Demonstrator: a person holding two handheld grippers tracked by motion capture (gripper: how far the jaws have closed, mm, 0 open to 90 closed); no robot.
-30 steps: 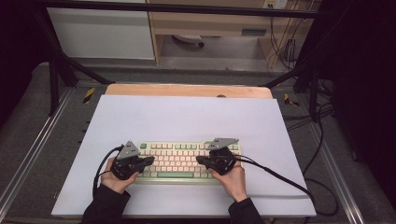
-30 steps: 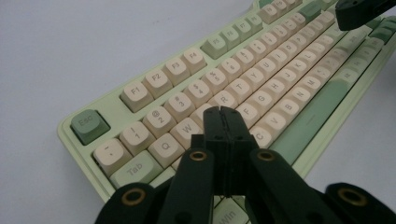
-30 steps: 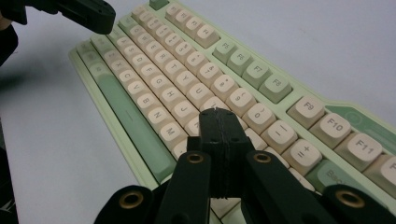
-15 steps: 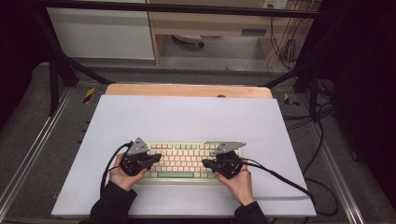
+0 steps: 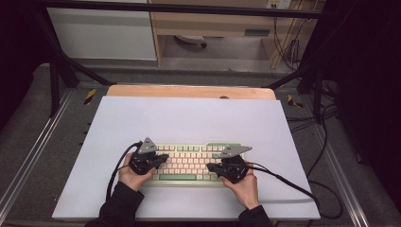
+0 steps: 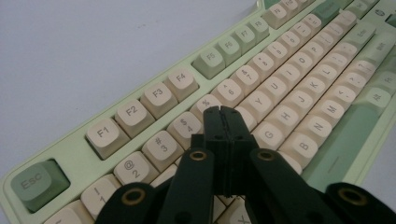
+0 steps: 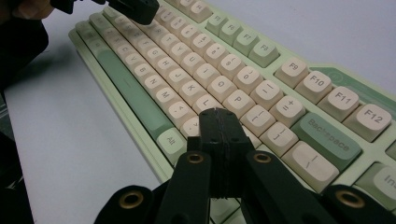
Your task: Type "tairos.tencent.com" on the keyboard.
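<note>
My left claw [image 5: 163, 158] is closed on nothing, its tip over the left keys of the green and cream keyboard [image 5: 191, 163]. My right claw [image 5: 211, 166] is likewise closed and empty over the right keys. The keyboard lies at the near middle of the white surface [image 5: 189, 118].

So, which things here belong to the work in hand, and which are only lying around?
In use:
- keyboard
- left gripper, jaws shut, over the keys
- right gripper, jaws shut, over the keys

Only lying around:
- white mat
- wooden board
- cables on the floor
</note>
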